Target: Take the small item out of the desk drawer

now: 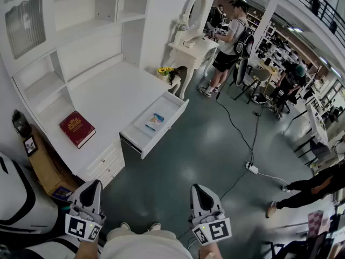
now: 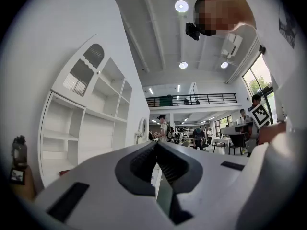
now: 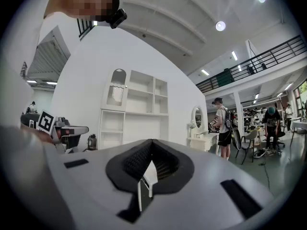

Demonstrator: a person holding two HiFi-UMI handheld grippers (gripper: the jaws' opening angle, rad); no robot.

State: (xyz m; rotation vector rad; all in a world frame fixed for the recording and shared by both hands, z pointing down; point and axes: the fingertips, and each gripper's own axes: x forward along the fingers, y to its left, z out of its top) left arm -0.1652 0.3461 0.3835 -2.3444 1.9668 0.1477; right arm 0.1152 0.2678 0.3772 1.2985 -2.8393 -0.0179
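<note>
**Grippers shut; small item [image 1: 154,121] sits in open drawer [image 1: 141,140]**

L gripper [image 1: 92,185] and R gripper [image 1: 198,189] are low at the front, side by side w/ a gap between them; both point out flat across the room. L gripper's jaws are pressed tight together w/ nothing in them; R gripper's jaws also meet at the tips, nothing held. Small item is flat, blue and white on top; it lies near the middle of the drawer. Drawer sticks out from the white desk [image 1: 110,99] over the grey floor, well apart from both grippers. Red book [image 1: 77,128] lies on the desk top, left of the drawer. Farther off, a person [image 1: 230,39] w/ a backpack stands at a white dressing table [image 1: 191,50] w/ an oval mirror; yellow flowers [image 1: 164,70] sit between desk and dressing table. Black cable [image 1: 237,134] runs over the floor to a white plug block [image 1: 252,169].
</note>
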